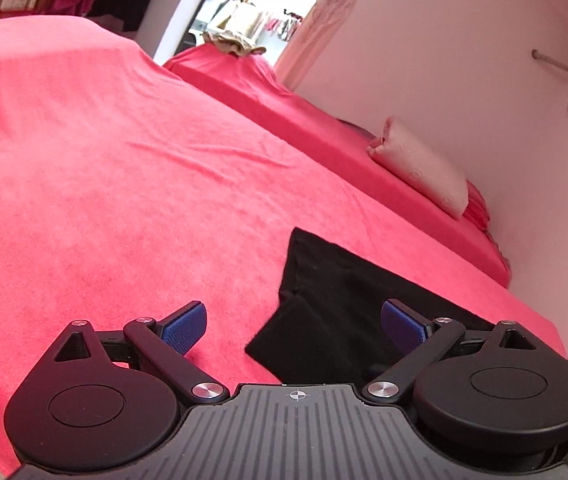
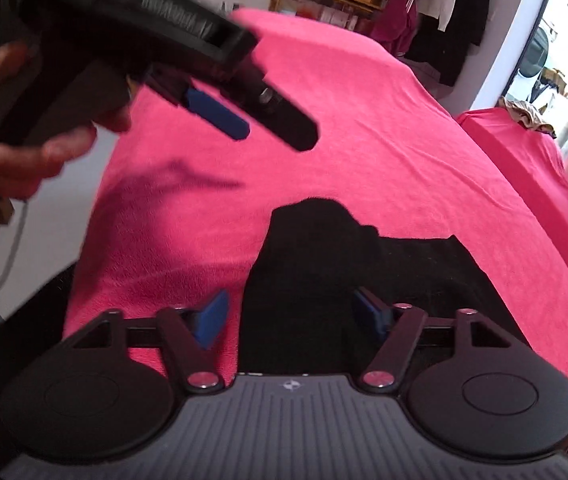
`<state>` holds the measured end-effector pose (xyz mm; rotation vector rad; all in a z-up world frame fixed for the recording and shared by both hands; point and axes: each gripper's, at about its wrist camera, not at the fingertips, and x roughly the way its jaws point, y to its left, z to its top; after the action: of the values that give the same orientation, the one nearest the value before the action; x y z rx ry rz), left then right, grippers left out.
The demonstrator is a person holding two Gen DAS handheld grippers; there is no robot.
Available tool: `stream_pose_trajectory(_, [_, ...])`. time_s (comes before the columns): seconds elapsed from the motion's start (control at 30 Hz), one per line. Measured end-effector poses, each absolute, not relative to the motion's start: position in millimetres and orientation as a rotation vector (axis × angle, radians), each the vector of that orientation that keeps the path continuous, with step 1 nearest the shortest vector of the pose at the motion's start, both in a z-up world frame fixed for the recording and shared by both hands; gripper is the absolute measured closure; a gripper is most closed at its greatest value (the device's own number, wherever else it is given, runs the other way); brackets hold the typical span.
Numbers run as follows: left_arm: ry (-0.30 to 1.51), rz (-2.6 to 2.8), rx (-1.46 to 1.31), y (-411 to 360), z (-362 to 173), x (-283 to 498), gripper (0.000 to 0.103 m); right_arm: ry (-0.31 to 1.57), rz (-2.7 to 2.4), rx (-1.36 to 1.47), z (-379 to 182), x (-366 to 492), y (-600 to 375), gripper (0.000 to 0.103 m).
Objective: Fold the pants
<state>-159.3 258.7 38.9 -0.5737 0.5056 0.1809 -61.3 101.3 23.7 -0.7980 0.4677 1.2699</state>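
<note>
Although the black pants (image 2: 323, 272) already lay in a compact, layered bundle on the red cover (image 1: 104, 180), you could not call the job closed from these views; the bundle's outline was uneven, with one flap jutting toward the far end of the cover and a fold line stepping across it, so I judged most of the folding done and perhaps a last tidy or one more fold left. Your left gripper (image 1: 293, 326) hung just above the near corner of the pants with its blue pads (image 1: 186, 328) spread wide and nothing between them; your right gripper (image 2: 291, 318) hovered over the near side of the pants, likewise spread wide and empty. Relative to the pants, the pale pillow (image 1: 419, 164) sat well apart on a second red surface; whether the bundle's hidden near edge was squared, I could not tell.
</note>
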Motion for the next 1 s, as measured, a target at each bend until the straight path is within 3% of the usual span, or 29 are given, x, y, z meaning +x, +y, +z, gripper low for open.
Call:
stream_pose_trajectory(0.07, [0.517,0.174,-0.574,254.0,41.2,-162.8,0.0,0.507,1.221,-0.699,29.0,-58.7,110.2,0.09])
stream_pose_trajectory(0.13, [0.513,0.157,-0.562,248.4,47.9,-163.7,0.0,0.527,1.209,-0.624,38.1,-60.4,115.1,0.09])
stream_pose_trajectory(0.2, [0.508,0.143,-0.54,242.6,55.8,-158.2,0.0,0.553,1.188,-0.646,30.6,-66.7,114.4,0.09])
stream_pose_trajectory(0.27, [0.515,0.127,-0.515,238.3,61.4,-147.3,0.0,0.524,1.169,-0.629,28.2,-70.7,97.7,0.081])
stream_pose_trajectory(0.3, [0.524,0.118,-0.501,232.9,63.3,-139.7,0.0,0.533,1.158,-0.577,33.0,-65.9,81.7,0.072])
stream_pose_trajectory(0.33, [0.537,0.103,-0.487,226.0,64.1,-131.3,0.0,0.558,1.133,-0.502,39.3,-57.8,62.9,0.051])
stream_pose_trajectory(0.4, [0.57,0.057,-0.464,209.8,63.3,-113.6,0.0,0.568,1.06,-0.345,53.7,-41.0,14.0,0.028])
stream_pose_trajectory(0.67, [0.697,-0.148,-0.399,130.0,37.0,-54.8,0.0,0.556,0.346,-0.132,71.9,-24.7,-203.8,0.029])
stream_pose_trajectory(0.83, [0.809,-0.167,-0.369,102.9,9.8,-29.0,0.0,0.625,-0.188,-0.019,48.8,-10.7,-308.4,0.026])
stream_pose_trajectory(1.0, [0.829,-0.125,-0.3,91.0,1.4,-26.0,0.0,0.669,-0.261,0.269,19.5,12.0,-372.0,0.027])
